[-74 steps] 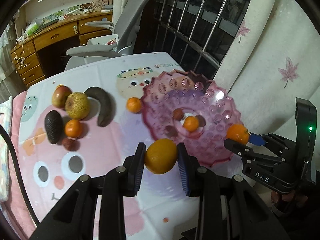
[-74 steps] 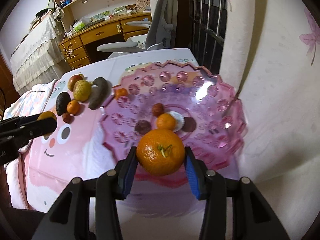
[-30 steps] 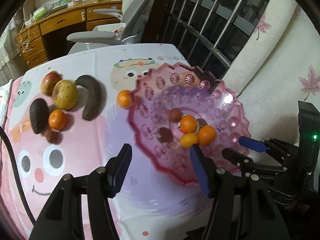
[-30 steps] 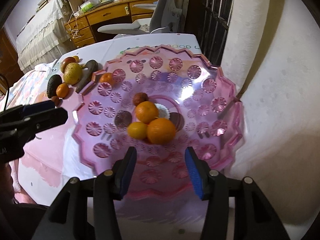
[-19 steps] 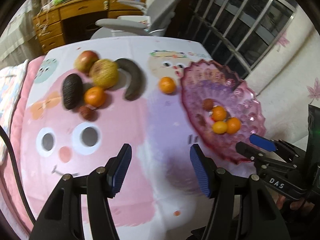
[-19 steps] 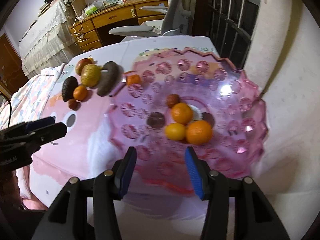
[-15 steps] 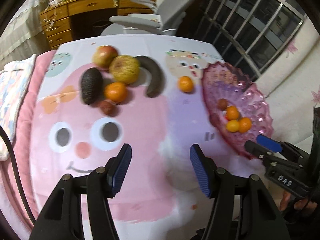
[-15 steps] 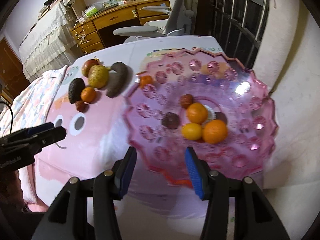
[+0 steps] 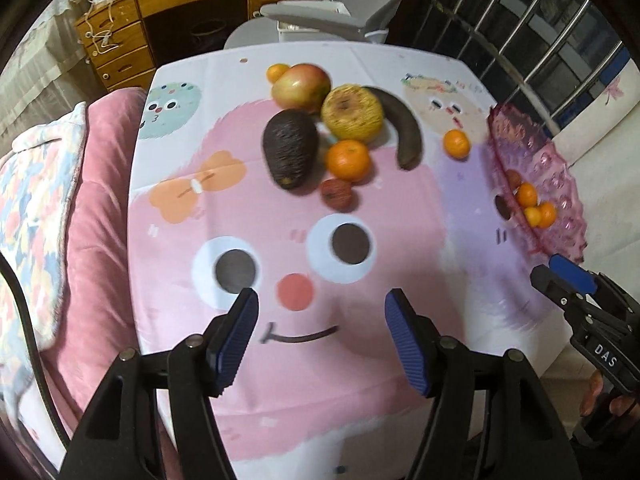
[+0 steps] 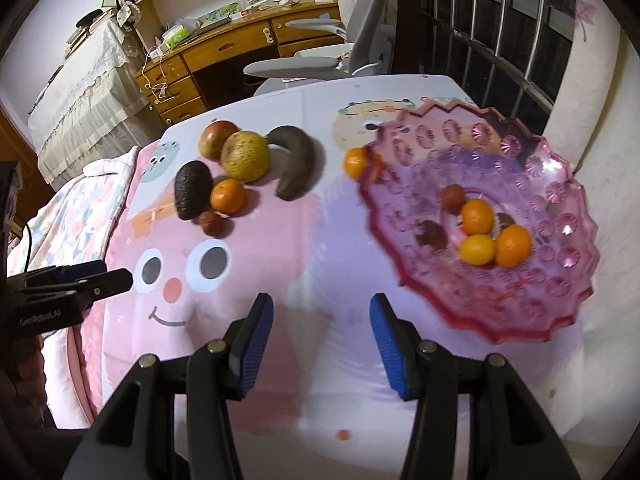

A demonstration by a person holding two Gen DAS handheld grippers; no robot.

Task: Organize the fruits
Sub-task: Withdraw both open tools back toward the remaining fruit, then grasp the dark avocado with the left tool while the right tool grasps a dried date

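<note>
The left gripper, fingers just widening, and the right gripper, fingers parted, are hovering empty; the pink dish is blurring, half-hiding one tangerine behind its rim.

Left gripper empty (jaws just widened); avocado seemingly beyond.

Half hidden behind the red-green apple: a small orange fruit; seen nearly edge-on and motion-blurred in the left wrist view: the scalloped pink glass dish; dark pieces inside it too blurred to identify.
</note>
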